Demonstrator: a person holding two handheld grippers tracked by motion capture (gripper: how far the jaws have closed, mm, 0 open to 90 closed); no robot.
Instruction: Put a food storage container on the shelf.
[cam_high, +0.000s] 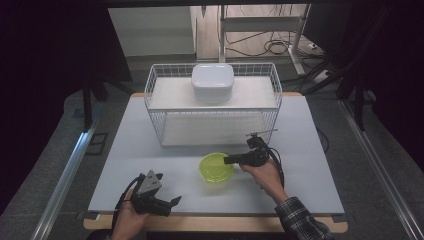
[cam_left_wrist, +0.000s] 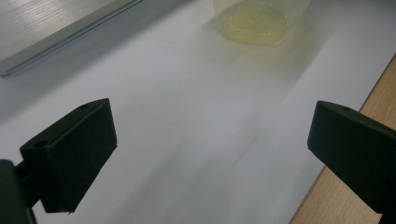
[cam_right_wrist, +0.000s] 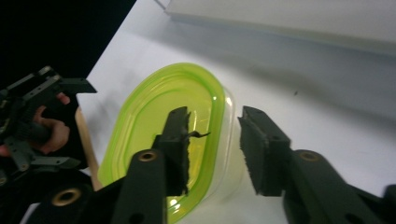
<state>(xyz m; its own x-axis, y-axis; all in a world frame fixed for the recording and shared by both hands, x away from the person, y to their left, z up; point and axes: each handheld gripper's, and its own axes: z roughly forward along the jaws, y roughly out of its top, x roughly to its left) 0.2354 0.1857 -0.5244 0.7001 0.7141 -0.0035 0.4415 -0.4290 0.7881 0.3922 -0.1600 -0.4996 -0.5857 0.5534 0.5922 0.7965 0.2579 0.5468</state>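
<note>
— Green plastic container (cam_right_wrist: 159, 140), shallow and oval, on the white table (cam_high: 150, 155) just in front of the wire basket (cam_high: 165, 125). Looks light, thin-walled, a bit springy, probably slick

— Best hold?

— Likely the rim, on the near side. Right gripper (cam_right_wrist: 212, 140) already there: jaws apart, one over the inside, one outside the wall, rim between them, not yet pinched

— Risks?

— Sliding on the smooth top, or flexing under a hard squeeze

— Left gripper (cam_high: 167, 204)?

— Wide apart, holding nothing, near the table's front edge, well apart from the container. White lidded box (cam_high: 212, 82) up on the basket
</note>
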